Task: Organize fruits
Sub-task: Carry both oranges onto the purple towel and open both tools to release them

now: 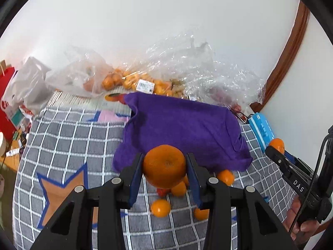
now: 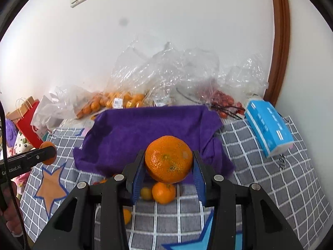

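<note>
My left gripper (image 1: 164,166) is shut on a mandarin orange (image 1: 164,165), held above the grey checked cloth (image 1: 68,137). My right gripper (image 2: 169,162) is shut on a second, larger mandarin (image 2: 168,159). Each shows in the other's view: the right gripper (image 1: 276,148) at the far right edge with its orange, the left gripper (image 2: 49,153) at the far left edge with its orange. A purple towel (image 1: 183,129) (image 2: 149,131) lies spread just beyond both. Under the jaws several small oranges (image 1: 160,208) (image 2: 163,192) and a small red fruit (image 1: 162,191) lie loose on the cloth.
Clear plastic bags with oranges (image 1: 129,81) (image 2: 116,102) and red fruit (image 2: 224,100) line the white wall behind the towel. A blue tissue pack (image 2: 268,125) (image 1: 261,128) lies at the right. A red paper bag (image 2: 27,123) and clutter stand at the left. A hand (image 1: 301,225) holds the right gripper.
</note>
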{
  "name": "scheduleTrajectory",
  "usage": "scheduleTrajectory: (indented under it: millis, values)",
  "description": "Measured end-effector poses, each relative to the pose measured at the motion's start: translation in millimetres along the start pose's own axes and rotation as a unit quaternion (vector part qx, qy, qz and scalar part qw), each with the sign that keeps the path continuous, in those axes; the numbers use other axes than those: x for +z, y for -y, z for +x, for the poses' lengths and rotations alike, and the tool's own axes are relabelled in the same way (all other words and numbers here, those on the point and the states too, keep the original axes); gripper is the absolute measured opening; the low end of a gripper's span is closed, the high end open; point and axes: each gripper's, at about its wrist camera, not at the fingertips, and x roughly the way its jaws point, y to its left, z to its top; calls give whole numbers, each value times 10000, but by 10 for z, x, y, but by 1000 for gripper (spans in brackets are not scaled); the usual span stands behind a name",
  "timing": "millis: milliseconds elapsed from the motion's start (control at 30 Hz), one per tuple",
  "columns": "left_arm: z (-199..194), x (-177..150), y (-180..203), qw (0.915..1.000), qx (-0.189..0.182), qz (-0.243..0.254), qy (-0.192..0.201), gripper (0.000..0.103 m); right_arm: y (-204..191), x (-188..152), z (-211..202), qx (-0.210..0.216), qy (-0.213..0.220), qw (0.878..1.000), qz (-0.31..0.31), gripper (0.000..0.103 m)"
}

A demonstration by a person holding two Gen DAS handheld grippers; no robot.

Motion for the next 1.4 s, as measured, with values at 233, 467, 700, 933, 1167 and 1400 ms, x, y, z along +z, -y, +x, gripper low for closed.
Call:
scheduleTrajectory:
  millis: [233,467,700,933,1167,1400]
  values:
    - [170,251,15,10000,-1,82,1,39,-3,200,206,26,80,10000,-10,43]
    - [377,412,30,9999,-11,115,-69,39,50,313,423,-7,55,10000,21,43]
    - [612,522,4,9998,11,71,-196,39,131,413,668,-39,2,10000,56,43]
    - [838,633,-24,9996,20,23,-289,39,201,498,884,-66,-51,9999,66,43]
    - [1062,741,-36,9994,24,-26,-349,39,245,564,1134,-52,-147,9998,95,43]
    - [1324,762,36,9988,12,75,-483,39,289,524,1413,-61,-373,9992,134,43]
